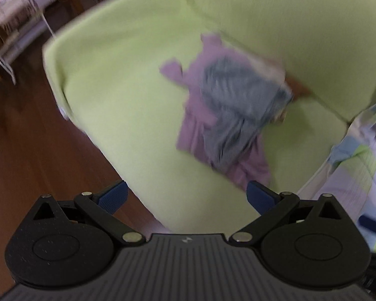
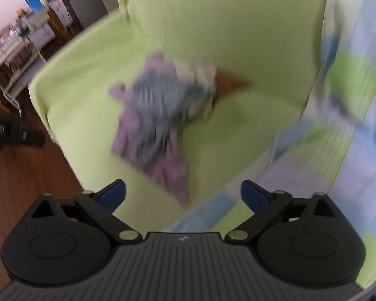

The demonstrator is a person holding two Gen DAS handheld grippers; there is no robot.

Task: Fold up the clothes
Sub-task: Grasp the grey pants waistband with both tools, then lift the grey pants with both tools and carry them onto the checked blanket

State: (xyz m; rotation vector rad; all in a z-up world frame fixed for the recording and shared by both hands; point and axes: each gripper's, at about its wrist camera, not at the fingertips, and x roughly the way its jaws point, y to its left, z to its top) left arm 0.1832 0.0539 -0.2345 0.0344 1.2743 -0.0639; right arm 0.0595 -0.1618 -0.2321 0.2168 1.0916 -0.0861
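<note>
Approach step, nothing grasped yet. Left tool has its jaws spread wide and empty above the front edge of the green sofa seat; right tool likewise wide apart, nothing between the pads. The clothes sit in a heap on the seat: a grey striped garment lying over a purple garment, at about 1 o'clock from the left tool, 11 o'clock from the right. A patterned cloth hangs at 3 o'clock. Next move probably calls for picking one garment off the heap and spreading it flat.
</note>
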